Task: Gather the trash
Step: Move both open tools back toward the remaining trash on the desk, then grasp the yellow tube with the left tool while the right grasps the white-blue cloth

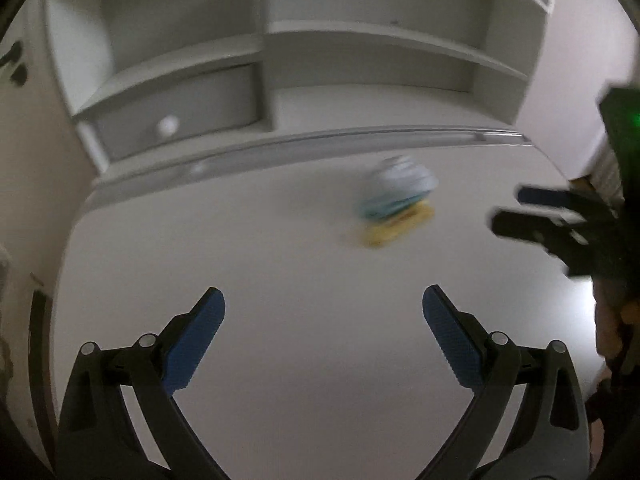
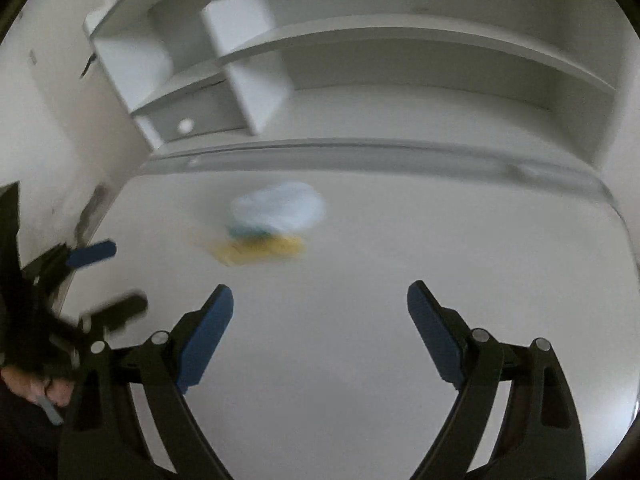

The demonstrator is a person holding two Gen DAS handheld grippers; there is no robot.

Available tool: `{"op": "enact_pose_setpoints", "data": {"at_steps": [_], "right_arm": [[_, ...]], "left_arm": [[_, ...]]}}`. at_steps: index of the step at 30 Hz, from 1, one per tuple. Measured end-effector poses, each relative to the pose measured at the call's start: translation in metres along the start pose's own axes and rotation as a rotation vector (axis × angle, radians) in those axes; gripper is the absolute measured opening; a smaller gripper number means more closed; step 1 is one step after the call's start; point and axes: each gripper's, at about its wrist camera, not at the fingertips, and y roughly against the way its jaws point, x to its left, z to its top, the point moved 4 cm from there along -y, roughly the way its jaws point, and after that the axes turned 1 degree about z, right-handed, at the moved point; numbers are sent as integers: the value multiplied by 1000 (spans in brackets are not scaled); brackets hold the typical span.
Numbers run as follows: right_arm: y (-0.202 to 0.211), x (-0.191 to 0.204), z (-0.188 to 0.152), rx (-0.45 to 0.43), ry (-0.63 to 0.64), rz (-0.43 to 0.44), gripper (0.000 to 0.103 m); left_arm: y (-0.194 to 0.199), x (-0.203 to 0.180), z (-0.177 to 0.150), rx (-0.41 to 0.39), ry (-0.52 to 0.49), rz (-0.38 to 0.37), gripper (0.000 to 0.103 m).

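A blurred heap of trash lies on the white desk: a crumpled white-and-teal wrapper (image 1: 398, 192) on top of a flat yellow packet (image 1: 398, 229). The right wrist view shows the same wrapper (image 2: 280, 208) and yellow packet (image 2: 262, 250). My left gripper (image 1: 323, 312) hangs open above the desk, short of the heap and left of it, with nothing between its blue pads. My right gripper (image 2: 320, 306) is open too, short of the heap and empty. Each gripper appears in the other's view: the right gripper (image 1: 516, 210) at the right edge, the left gripper (image 2: 112, 278) at the left edge.
A white shelf unit (image 1: 360, 40) with open compartments stands at the back of the desk (image 1: 280, 260); a small drawer with a round knob (image 1: 168, 125) sits at its lower left. A wall (image 1: 24, 160) borders the desk on the left. A hand (image 2: 36, 388) holds the left gripper.
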Motion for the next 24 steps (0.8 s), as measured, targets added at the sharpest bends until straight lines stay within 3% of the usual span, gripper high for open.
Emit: {"op": "enact_pose_setpoints", "data": {"at_steps": [3,7,8,10,11,12,18,24], "right_arm": [[-36,28,28,21,77,-26,86],[-60,31,51,55,70,-10,84],[-66,30,54,67,67,-18,79],[-71,26,54,84,61,-10,56],[-70,24,50,91,61,-7,39],[-69,23,49,92,60,-8,28],[-28,0,54,-5,0,-11,23],[28,-31,40,-71,-35,-41,23]], "left_arm": [[-5,9,-5,11,-2,0,96],[-16,8,-4,23,-39,-17,96],[-18,4,-5,23,-49,-19,96],[-21,-1,-5,21,-81,-25,96],[-24,-6,-2,20,-100,-28,96],[-29,-10,2,21,-115,-30,96],[-53,-48,24,36,-202,-95,96],[-75,-71,43,50,-277,-62,96]]}}
